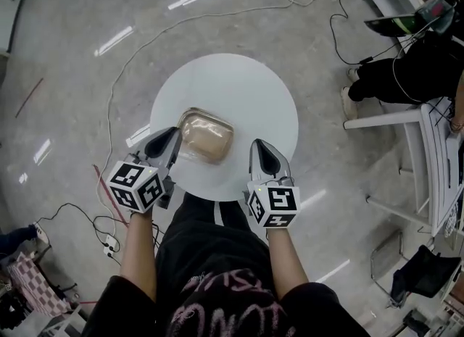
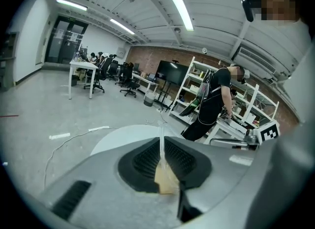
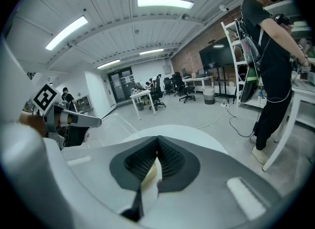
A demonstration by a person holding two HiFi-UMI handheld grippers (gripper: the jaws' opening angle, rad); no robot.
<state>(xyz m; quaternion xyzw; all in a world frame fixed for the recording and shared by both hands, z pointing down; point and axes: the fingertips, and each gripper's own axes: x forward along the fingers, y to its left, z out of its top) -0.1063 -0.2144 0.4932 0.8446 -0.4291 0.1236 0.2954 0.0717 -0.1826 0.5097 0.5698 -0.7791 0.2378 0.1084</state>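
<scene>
A clear plastic bag (image 1: 206,135) with a beige block inside lies on the round white table (image 1: 246,85). My left gripper (image 1: 174,136) is at the bag's left edge and shut on a strip of its clear film (image 2: 161,129), which runs up between the closed jaws, with beige (image 2: 166,179) showing behind. The left gripper (image 2: 161,142) points across the table. My right gripper (image 1: 259,146) hovers just right of the bag, apart from it. In its own view the right gripper (image 3: 157,142) is shut with nothing held, and the bag's clear film (image 3: 101,119) shows to its left.
Cables (image 1: 130,53) trail over the grey floor, and a power strip (image 1: 110,243) lies at lower left. A white rack (image 1: 435,154) and a person in black (image 1: 406,67) are at the right. Desks and office chairs (image 2: 106,70) stand far back.
</scene>
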